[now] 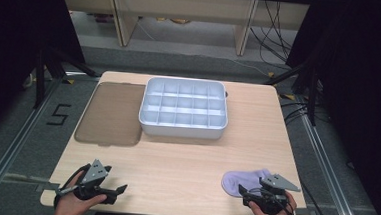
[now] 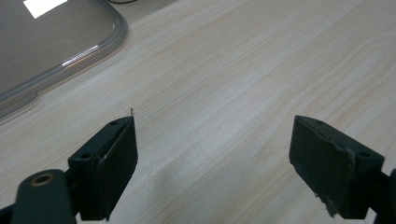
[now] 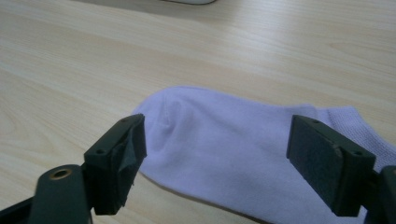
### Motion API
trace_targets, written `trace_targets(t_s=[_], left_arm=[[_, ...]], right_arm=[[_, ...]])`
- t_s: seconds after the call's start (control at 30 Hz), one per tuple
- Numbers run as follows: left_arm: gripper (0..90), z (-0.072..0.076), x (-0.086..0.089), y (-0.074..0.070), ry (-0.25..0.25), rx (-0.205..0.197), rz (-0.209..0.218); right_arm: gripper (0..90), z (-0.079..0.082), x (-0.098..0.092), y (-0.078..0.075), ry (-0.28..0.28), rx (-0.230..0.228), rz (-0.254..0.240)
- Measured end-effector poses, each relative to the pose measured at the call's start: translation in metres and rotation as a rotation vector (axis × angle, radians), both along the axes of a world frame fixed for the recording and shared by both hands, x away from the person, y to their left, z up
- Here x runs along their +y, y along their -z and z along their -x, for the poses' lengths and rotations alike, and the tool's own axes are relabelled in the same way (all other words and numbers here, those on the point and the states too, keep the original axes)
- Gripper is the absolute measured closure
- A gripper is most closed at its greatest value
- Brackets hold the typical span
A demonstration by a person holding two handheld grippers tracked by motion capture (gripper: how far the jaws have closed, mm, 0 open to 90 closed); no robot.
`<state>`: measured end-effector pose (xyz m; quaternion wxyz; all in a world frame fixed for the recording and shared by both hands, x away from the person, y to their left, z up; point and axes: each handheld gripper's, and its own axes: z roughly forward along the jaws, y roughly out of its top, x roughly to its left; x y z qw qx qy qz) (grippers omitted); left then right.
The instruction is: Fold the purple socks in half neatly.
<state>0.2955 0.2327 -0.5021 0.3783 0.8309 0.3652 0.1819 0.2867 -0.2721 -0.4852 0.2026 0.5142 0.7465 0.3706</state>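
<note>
Sock (image 1: pixel 244 182), pale lilac, lies flat near front right edge of surface (image 1: pixel 185 157). Right tool (image 1: pixel 247 195) just behind it, jaws apart, sock between them, pads not pressing. Left tool (image 1: pixel 115 193) at front left edge, jaws wide apart over bare wood, nothing between. Tray (image 1: pixel 182 129) with compartments sits at far centre; lid (image 1: pixel 110 113) flat beside it at left edge. Wide bare stretch between tray and tools.
</note>
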Motion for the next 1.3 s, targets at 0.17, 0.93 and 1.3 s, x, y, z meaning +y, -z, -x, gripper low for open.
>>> trace_targets(t_s=[0.17, 0.93, 1.3], left_arm=[[14.9, 0.000, -0.002, 0.001, -0.015, 0.015, 0.031], [14.9, -0.001, 0.000, -0.003, -0.003, 0.010, -0.023], [14.9, -0.001, -0.002, -0.002, -0.026, 0.006, 0.019]], right_arm=[[32.2, 0.001, 0.002, -0.002, -0.018, 0.008, -0.006], [90.0, -0.003, 0.023, -0.008, -0.141, -0.015, 0.084], [90.0, -0.016, 0.036, 0.000, -0.194, -0.007, 0.170]])
